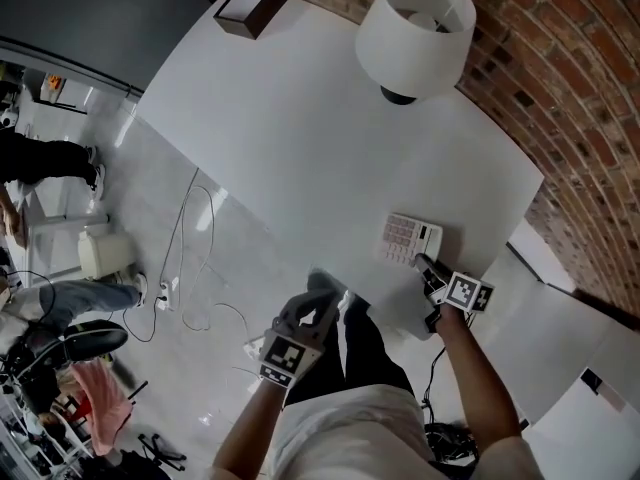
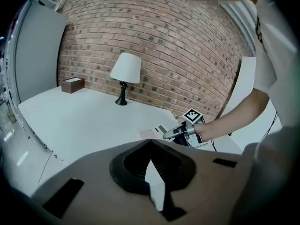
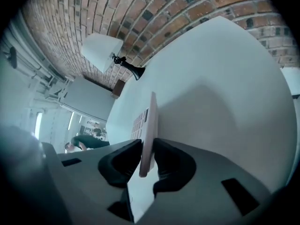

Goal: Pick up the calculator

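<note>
A white calculator with pinkish keys lies near the front right corner of the white table. My right gripper has its jaws on the calculator's near edge. In the right gripper view the calculator stands as a thin slab between both pads, which press on it. The left gripper view shows the calculator flat on the table with the right gripper at its edge. My left gripper hovers just off the table's front edge, its tips together and holding nothing.
A white-shaded lamp on a black base stands at the back of the table by the brick wall. A brown box sits at the far left corner. Cables lie on the floor at left, and people stand there.
</note>
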Demonstrator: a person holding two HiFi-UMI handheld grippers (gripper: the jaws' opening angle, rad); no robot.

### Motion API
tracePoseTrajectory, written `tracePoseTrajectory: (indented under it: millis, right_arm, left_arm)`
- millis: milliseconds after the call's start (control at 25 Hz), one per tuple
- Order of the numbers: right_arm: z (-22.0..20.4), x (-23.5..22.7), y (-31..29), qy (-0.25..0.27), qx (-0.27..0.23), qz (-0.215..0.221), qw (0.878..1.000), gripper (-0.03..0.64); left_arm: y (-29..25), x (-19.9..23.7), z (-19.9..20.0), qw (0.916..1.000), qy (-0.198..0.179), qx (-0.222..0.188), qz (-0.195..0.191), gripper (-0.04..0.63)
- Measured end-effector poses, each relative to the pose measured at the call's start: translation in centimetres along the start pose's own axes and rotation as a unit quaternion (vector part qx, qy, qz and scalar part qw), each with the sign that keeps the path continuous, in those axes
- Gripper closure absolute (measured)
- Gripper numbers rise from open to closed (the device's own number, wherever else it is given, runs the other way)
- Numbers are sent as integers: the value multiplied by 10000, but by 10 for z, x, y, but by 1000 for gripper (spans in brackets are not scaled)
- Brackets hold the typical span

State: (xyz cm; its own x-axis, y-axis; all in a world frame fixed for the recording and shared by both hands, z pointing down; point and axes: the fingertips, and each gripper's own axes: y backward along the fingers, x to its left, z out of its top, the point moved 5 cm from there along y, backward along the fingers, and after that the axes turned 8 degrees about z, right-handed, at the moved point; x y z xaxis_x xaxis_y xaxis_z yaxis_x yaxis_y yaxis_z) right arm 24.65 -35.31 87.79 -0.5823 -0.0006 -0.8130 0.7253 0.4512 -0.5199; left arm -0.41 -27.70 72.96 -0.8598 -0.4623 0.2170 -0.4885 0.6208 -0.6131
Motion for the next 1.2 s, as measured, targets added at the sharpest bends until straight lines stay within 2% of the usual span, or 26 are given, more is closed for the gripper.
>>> tracePoseTrajectory:
  millis: [320,480,760,960,1200]
  right_arm:
    - [3,16,16,-315,-219,207,9991,522]
    - [8,30,27,-273,-283,323,9987,523]
    - [11,82,54,-285,-336,583,9973,523]
    - [10,121,73,-274,-332,774,9961,523]
    - [5,173,90,-214,-395,1036,9936,525]
  left_arm:
    - [21,-9,2,9999,54,-114,111,583]
    - [31,-14,5,9994,148,-248,188,583]
    - [59,-17,13,9978,341,-450,334,583]
    - [82,-18,15,9952,651,-544,495,583]
    - [114,-14,25,9932,750,-735,513,583]
